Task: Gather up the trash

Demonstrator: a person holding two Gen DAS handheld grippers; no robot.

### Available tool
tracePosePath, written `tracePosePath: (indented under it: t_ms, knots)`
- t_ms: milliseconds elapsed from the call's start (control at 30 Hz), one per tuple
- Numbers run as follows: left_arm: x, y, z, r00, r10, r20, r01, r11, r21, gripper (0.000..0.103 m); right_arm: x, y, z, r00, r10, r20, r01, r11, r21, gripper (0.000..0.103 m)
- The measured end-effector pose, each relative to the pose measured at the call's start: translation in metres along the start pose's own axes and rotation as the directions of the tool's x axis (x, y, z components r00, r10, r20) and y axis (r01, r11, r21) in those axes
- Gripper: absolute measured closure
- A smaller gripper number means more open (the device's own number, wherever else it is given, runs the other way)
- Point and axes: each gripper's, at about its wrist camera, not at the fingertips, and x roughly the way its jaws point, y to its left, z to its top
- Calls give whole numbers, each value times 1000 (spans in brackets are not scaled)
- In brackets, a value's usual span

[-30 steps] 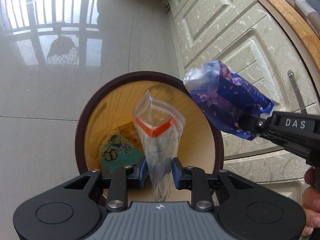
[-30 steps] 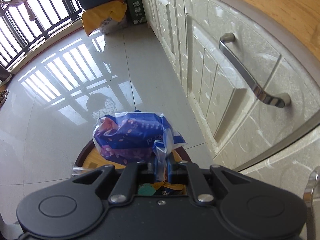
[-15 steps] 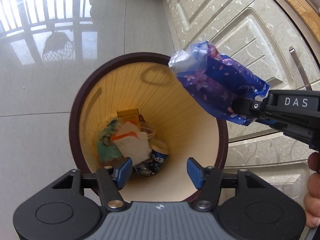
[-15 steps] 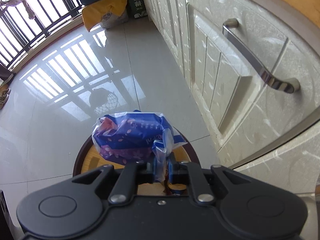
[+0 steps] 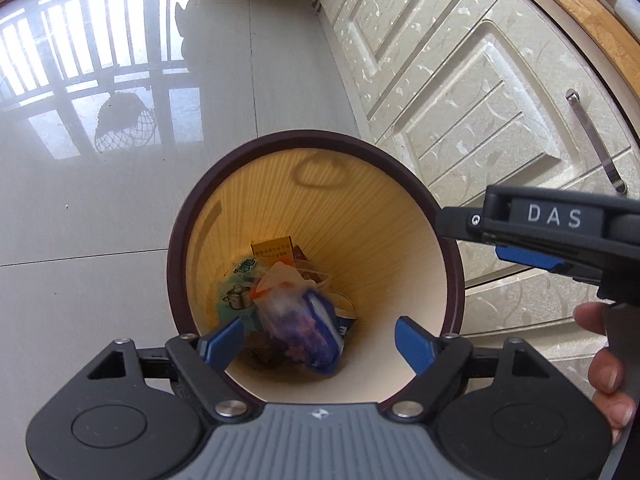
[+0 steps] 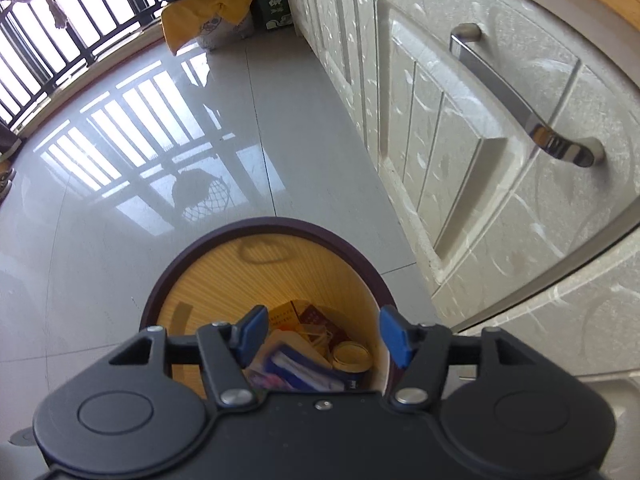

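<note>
While both grippers' jaws open, blue wrapper [image 5: 316, 332] lies lengthwise in bin [image 5: 448, 264].

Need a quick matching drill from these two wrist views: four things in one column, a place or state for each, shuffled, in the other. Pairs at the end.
1. blue floral bag
2. left gripper
3. bin
4. cabinet handle

a. on the drawer front
b. inside the bin, on the other trash
c. on the tiled floor, beside the cabinet
d. over the bin, jaws opening, nothing between them

Pairs: 1-b, 2-d, 3-c, 4-a
</note>
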Motion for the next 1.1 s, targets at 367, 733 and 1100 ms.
tracePosePath:
  t_ms: [367, 733, 1100]
  knots:
    - [-7, 3, -4, 999, 37, 6, -37, 999, -8, 4, -6, 2, -9, 1000, -15, -19, 13, 998, -62, 19]
    - [-18, 8, -8, 996, 87, 14, -87, 996, -7, 0, -15, -1, -19, 1000, -19, -24, 16, 989, -146, 2]
    - [-38, 20, -12, 985, 168, 34, -167, 986, -25, 0, -29, -8, -28, 999, -48, -7, 46, 983, -177, 0]
